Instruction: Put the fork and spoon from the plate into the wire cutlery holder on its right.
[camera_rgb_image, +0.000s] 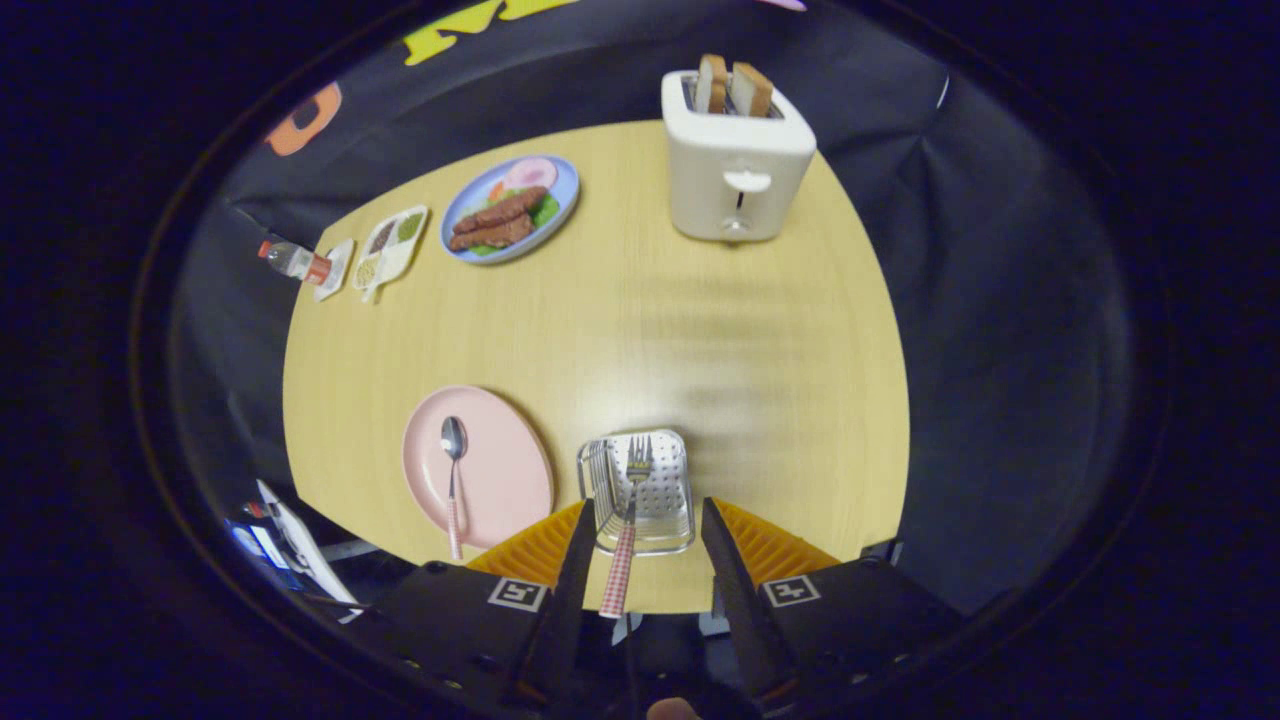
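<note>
One claw (640, 560) hung above the near edge of the round wooden table (640, 330), its two fingers (572, 570) spread wide and pressing on nothing. Between them lay one fork (628, 520) with a red-checked handle, tines pointing away, resting in the single wire cutlery holder (650, 485); its handle stuck out over the holder's near rim toward the claw, and neither finger touched it. Just to the left of the holder sat one pink plate (500, 470), and on it lay one spoon (453, 480), bowl away and checked handle reaching past the plate's near edge. So I counted two pieces of cutlery: one in the holder, one on the plate. Farther across the table stood one white toaster (735, 170) with two slices of toast (732, 88) standing up from its slots. To the left of that was one blue plate of food (512, 208), with sausages and greens on it, then one small divided tray (392, 248) holding bits of seasoning, and at the table's far left edge one small bottle (293, 260) lying on its side beside a smaller white dish (335, 268).
</note>
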